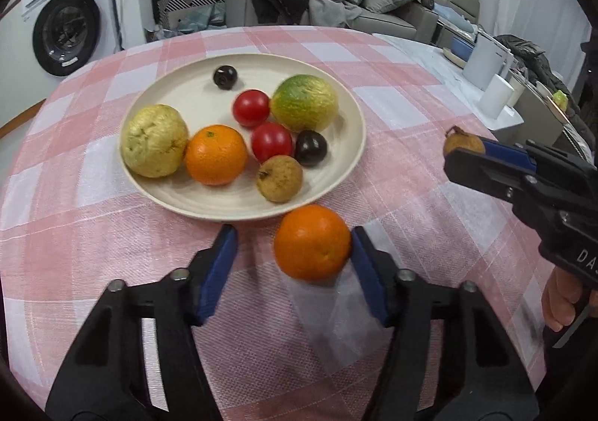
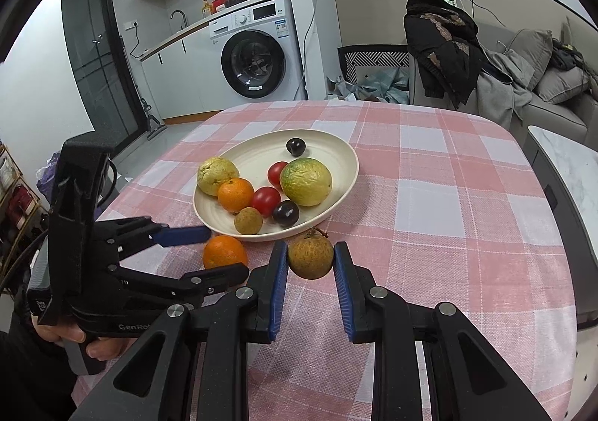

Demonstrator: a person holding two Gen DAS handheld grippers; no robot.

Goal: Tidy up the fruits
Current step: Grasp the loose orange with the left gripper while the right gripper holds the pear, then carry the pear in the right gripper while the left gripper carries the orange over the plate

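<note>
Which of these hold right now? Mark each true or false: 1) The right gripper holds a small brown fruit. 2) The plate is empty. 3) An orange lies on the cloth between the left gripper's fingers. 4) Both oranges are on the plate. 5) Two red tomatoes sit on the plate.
1) True: the right gripper is shut on the small brown fruit.
2) False: the plate holds several fruits.
3) True: the loose orange lies between the open fingers of the left gripper.
4) False: only the plated orange is there.
5) True: the two tomatoes are there.
</note>
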